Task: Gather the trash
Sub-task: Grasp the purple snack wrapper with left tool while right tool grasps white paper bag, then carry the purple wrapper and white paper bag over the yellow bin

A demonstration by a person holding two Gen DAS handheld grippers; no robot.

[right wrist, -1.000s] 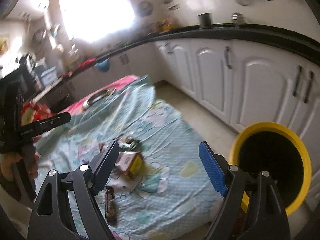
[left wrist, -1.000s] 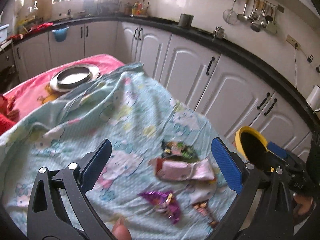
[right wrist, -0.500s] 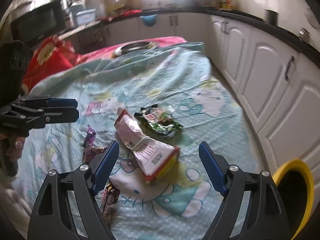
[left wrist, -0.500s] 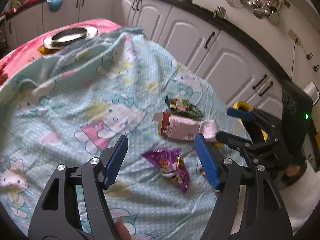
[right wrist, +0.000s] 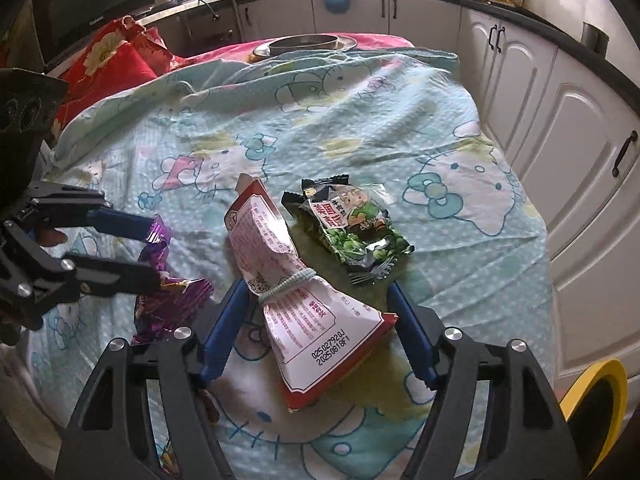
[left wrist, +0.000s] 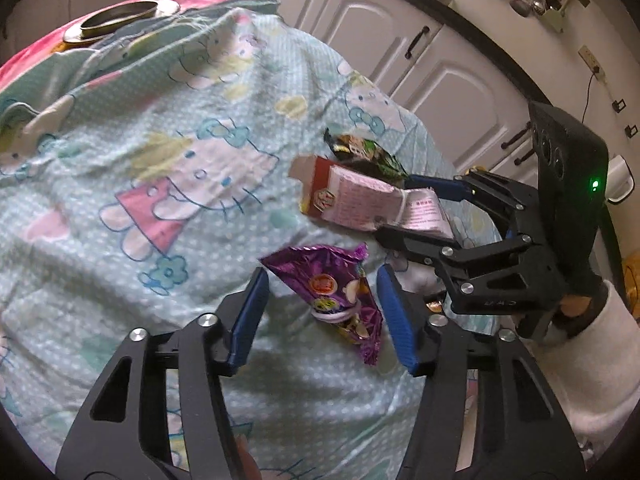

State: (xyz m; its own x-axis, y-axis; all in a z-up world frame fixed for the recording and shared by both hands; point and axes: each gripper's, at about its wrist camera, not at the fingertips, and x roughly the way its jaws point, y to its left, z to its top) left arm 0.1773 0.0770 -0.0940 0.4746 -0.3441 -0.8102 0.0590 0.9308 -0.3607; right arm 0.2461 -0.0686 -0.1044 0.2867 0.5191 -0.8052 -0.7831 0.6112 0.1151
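Observation:
Trash lies on a light blue cartoon-print cloth (left wrist: 152,160). A purple wrapper (left wrist: 336,288) sits between the open fingers of my left gripper (left wrist: 320,304); it also shows in the right wrist view (right wrist: 172,296). A pink and red snack bag (right wrist: 304,304), tied with a band, lies between the open fingers of my right gripper (right wrist: 316,316); it also shows in the left wrist view (left wrist: 360,200). A green and black snack packet (right wrist: 352,232) lies just beyond it. Neither gripper has closed on anything.
A yellow-rimmed black bin (right wrist: 600,408) stands on the floor at the right of the cloth. A metal bowl (right wrist: 304,44) sits at the far end on pink cloth. White cabinets (right wrist: 580,160) run along the right. A small brown wrapper (right wrist: 208,400) lies under my right gripper.
Both grippers have come down and forward onto the trash. The left now straddles the purple wrapper, the right straddles the pink bag. Both jaws have narrowed somewhat.

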